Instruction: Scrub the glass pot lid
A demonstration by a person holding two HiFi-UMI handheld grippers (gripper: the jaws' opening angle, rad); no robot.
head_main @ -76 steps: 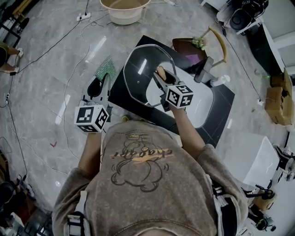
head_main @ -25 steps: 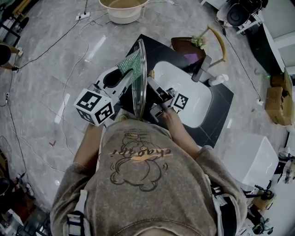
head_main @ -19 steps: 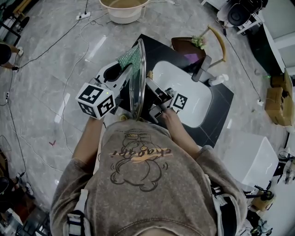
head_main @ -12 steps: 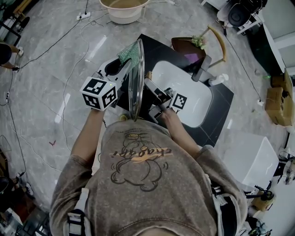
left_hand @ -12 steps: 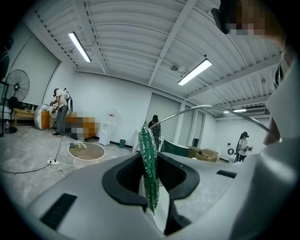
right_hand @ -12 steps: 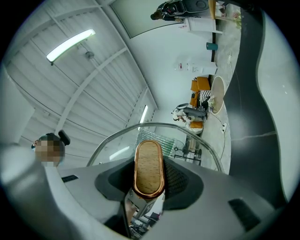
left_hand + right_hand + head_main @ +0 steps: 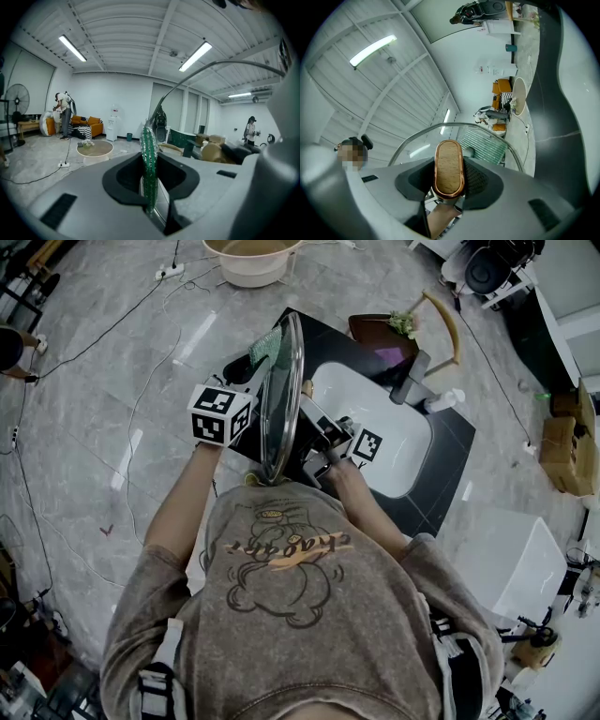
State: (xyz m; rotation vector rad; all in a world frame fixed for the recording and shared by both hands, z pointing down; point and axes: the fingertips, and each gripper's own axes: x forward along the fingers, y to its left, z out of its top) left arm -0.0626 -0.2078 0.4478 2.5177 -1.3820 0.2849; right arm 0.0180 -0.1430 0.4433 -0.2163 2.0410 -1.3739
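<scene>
The glass lid point(image 7: 279, 395) is held on edge in the air over the left edge of the black counter point(image 7: 323, 334), beside the white sink point(image 7: 380, 432). The right gripper point(image 7: 311, 407) is clamped on the lid's wooden knob point(image 7: 449, 168). The left gripper point(image 7: 251, 371) is clamped on a green scrub pad point(image 7: 149, 159), which sits at the face away from the knob, near the upper rim.

Step, as I read it: scrubbing that face. The next move calls for the pad laid flat to the glass, with the knob held steady.

From above the lid shows edge-on, so pad contact is unclear. Soap or water can't be made out. The person hides the counter's near edge.
</scene>
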